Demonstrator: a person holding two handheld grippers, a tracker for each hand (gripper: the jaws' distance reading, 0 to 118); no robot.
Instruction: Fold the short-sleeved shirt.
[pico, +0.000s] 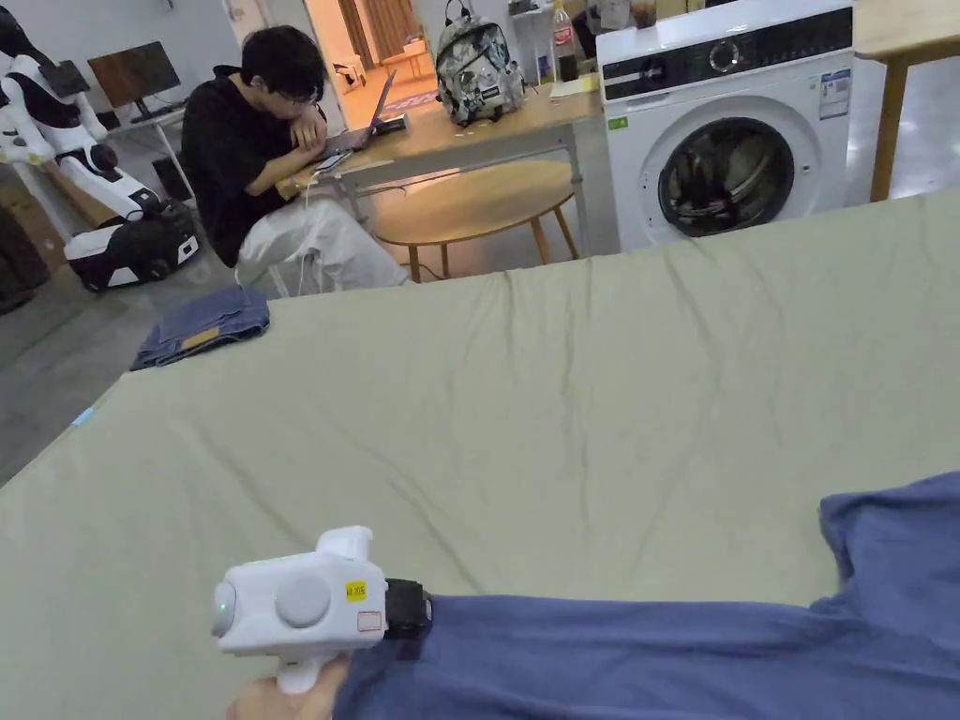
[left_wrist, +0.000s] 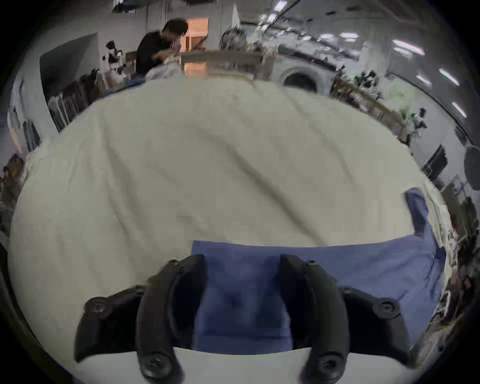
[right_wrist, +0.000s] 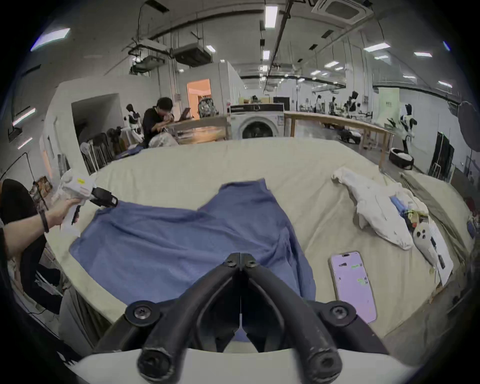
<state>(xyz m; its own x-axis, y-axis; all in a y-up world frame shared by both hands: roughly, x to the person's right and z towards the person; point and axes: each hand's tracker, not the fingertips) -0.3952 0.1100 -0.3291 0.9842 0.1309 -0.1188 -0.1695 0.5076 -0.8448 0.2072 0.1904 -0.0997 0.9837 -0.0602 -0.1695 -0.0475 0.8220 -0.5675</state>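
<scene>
blue shirt (right_wrist: 181, 241) lies crosswise, sleeve (right_wrist: 246, 192) pointing away.

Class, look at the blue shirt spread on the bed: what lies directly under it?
The blue shirt lies on the pale green bed cover, which shows all around it. Whatever else might lie beneath the cloth is covered and cannot be seen.

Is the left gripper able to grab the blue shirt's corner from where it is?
Probably yes: the left gripper is open right over the blue shirt corner, with nothing between them.
</scene>
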